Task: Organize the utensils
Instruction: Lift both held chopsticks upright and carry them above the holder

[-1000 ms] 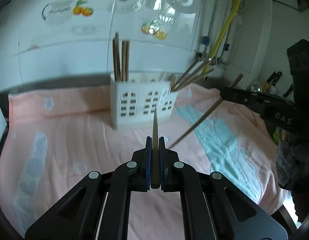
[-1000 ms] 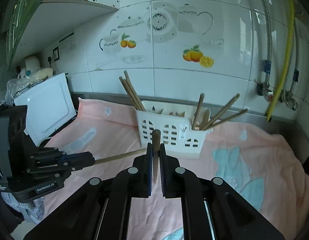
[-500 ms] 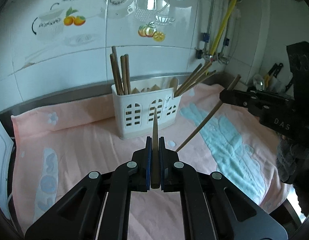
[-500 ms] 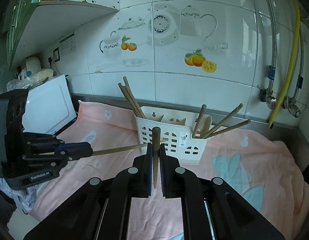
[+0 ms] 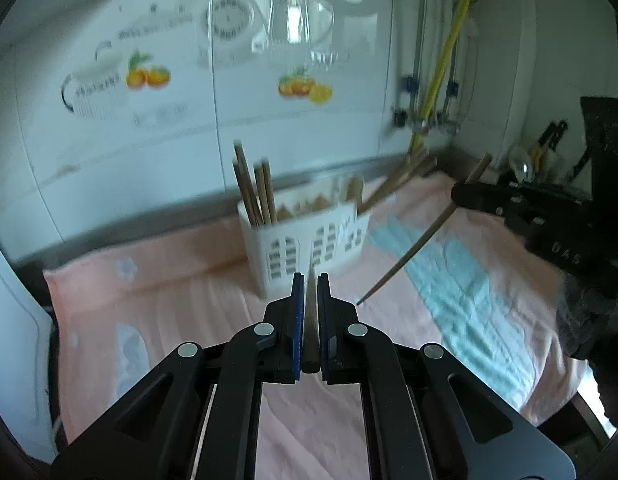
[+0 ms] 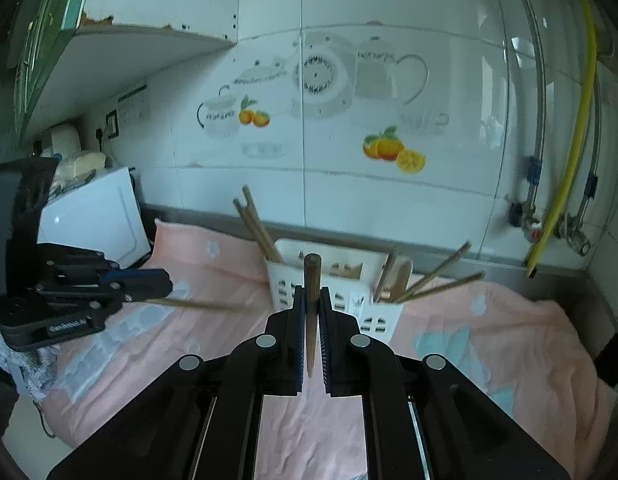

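My left gripper [image 5: 307, 280] is shut on a wooden chopstick [image 5: 310, 320] whose thin tip points toward the white slotted utensil holder [image 5: 309, 240]. My right gripper [image 6: 312, 292] is shut on a second chopstick [image 6: 311, 276], thick end forward, above the towel in front of the holder [image 6: 375, 316]. Each gripper shows in the other's view: the right gripper [image 5: 463, 196] with its slanting chopstick [image 5: 405, 264], and the left gripper [image 6: 165, 280] with its chopstick [image 6: 201, 304]. Several chopsticks [image 5: 255, 190] stand in the holder's left end, and more chopsticks [image 6: 437, 276] lean out of its right end.
A pink towel [image 5: 181, 304] with pale blue figures covers the counter. A white appliance [image 6: 97, 216] stands at the left end. A yellow hose [image 6: 577, 120] and metal pipes run down the tiled wall on the right. Dark-handled tools [image 5: 549, 140] sit in the far right corner.
Both grippers have risen, each keeping its chopstick, so the holder sits lower and farther off in both views. The left gripper has also rolled slightly.
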`<move>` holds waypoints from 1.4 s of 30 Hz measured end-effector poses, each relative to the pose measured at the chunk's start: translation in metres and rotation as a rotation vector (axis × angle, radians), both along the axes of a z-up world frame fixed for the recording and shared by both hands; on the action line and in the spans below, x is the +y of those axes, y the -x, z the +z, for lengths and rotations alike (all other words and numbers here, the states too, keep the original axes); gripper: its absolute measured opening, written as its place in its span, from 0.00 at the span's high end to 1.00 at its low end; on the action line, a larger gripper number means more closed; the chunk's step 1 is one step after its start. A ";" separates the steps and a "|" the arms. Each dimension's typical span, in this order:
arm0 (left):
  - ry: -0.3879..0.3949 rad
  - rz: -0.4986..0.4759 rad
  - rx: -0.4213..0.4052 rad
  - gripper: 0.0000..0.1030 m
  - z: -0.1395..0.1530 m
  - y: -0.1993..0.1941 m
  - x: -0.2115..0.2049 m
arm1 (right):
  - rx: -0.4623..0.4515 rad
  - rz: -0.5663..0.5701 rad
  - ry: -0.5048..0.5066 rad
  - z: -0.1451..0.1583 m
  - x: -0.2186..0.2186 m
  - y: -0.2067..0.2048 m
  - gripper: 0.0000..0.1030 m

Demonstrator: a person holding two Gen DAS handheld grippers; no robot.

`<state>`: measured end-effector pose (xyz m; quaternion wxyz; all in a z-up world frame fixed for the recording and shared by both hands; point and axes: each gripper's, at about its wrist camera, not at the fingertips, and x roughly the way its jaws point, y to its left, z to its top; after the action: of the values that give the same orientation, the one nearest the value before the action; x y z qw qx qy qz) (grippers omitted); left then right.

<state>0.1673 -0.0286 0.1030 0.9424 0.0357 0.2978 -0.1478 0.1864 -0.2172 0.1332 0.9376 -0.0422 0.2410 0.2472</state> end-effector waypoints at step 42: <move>0.053 0.079 -0.248 0.95 0.140 -0.120 -0.031 | -0.055 -0.113 -0.006 0.063 -0.035 -0.100 0.94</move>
<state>0.2878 -0.0592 0.2430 0.9777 0.0173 0.1760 -0.1129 0.2868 -0.2523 0.1957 0.9564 -0.0325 0.2164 0.1934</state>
